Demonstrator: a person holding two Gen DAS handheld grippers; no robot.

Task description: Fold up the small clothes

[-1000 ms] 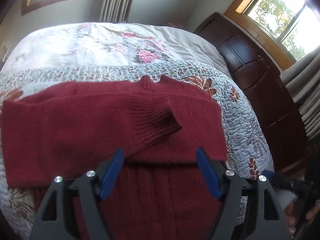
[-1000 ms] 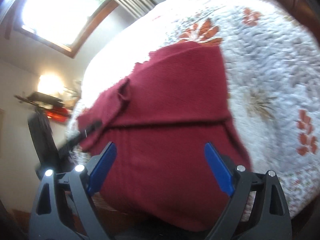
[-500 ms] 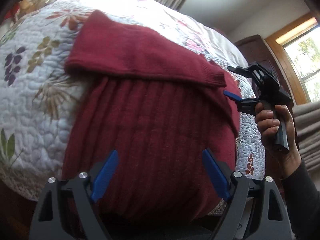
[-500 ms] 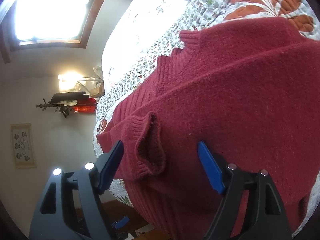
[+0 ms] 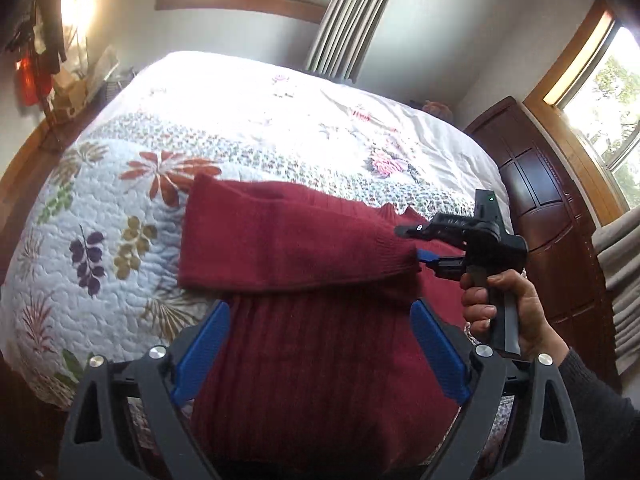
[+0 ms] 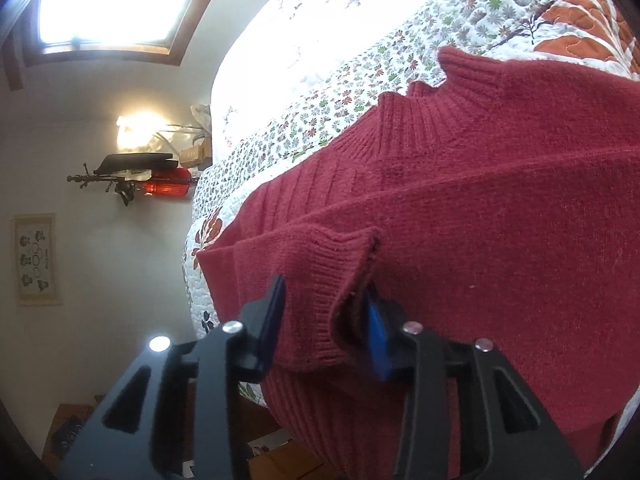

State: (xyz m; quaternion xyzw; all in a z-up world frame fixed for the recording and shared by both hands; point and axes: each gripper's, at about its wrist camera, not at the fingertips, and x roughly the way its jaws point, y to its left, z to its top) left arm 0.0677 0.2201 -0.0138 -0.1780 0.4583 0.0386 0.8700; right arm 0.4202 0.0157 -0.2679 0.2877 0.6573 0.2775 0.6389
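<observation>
A dark red knit sweater [image 5: 320, 360] lies on the quilted bed [image 5: 100, 248], with one sleeve [image 5: 288, 248] folded across its body. My left gripper [image 5: 320, 354] hovers open over the ribbed lower body, touching nothing. In the left wrist view a hand [image 5: 500, 312] holds my right gripper [image 5: 424, 258] at the sleeve's end. In the right wrist view my right gripper [image 6: 324, 324] has its blue pads pressed on either side of the ribbed sleeve cuff [image 6: 324, 280]. The collar [image 6: 420, 108] lies beyond it.
The floral quilt [image 6: 360, 92] extends behind the sweater. A dark wooden cabinet [image 5: 548, 208] stands to the right of the bed. A lamp and clutter [image 5: 60, 60] sit at the far left, with curtains [image 5: 352, 16] and windows behind.
My right gripper's jaws have narrowed from wide open to gripping the sleeve cuff. My left gripper has drawn back and tilted up, still open.
</observation>
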